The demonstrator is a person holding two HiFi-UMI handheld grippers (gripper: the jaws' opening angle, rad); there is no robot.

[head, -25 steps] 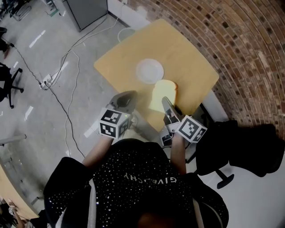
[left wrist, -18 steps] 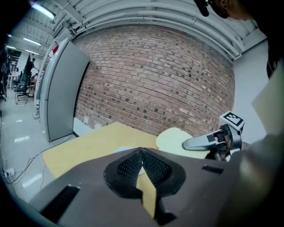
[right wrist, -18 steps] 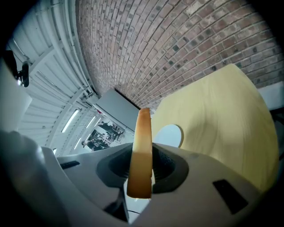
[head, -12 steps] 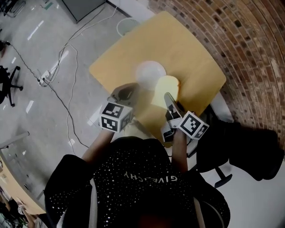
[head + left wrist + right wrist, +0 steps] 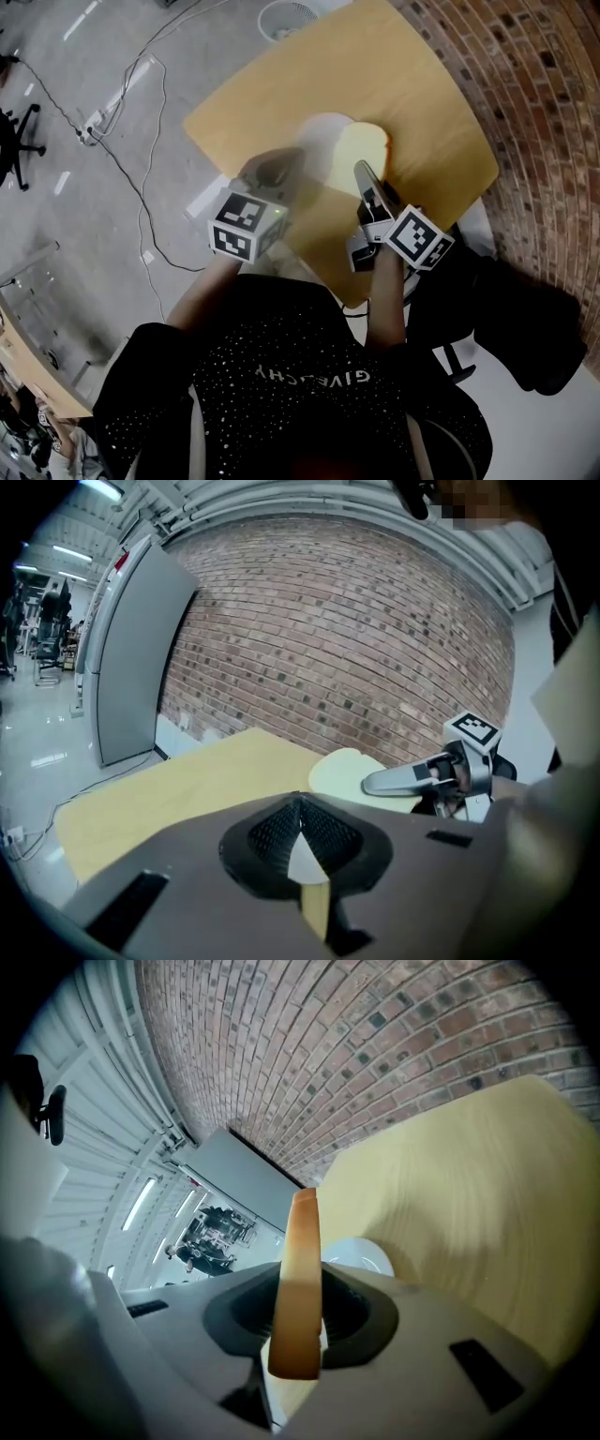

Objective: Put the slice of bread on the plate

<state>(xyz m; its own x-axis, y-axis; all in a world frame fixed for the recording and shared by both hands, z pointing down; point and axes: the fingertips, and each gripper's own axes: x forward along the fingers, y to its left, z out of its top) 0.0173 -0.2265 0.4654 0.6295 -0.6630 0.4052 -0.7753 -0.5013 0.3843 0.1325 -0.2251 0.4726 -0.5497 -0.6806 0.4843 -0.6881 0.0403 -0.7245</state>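
A pale slice of bread [image 5: 362,153] stands on edge in my right gripper [image 5: 362,174], which is shut on its lower part. The slice hangs over the right edge of the white plate [image 5: 314,137] on the wooden table [image 5: 422,103] and hides part of it. In the right gripper view the crust [image 5: 298,1269] rises between the jaws, with the plate [image 5: 364,1254] just behind. My left gripper [image 5: 279,167] hovers left of the plate, its jaws closed with nothing in them. The left gripper view shows the bread [image 5: 339,769] and the right gripper [image 5: 412,778] ahead to the right.
A brick wall [image 5: 544,112] runs along the table's far right side. A white wire basket [image 5: 286,14] and cables [image 5: 141,84] lie on the floor beyond the table's left corner. A black office chair [image 5: 497,319] stands at my right. A grey cabinet [image 5: 131,658] stands far left.
Both grippers have moved forward and down over the table. The bread, still held by the right gripper, went from beside the plate to overlapping its right edge.
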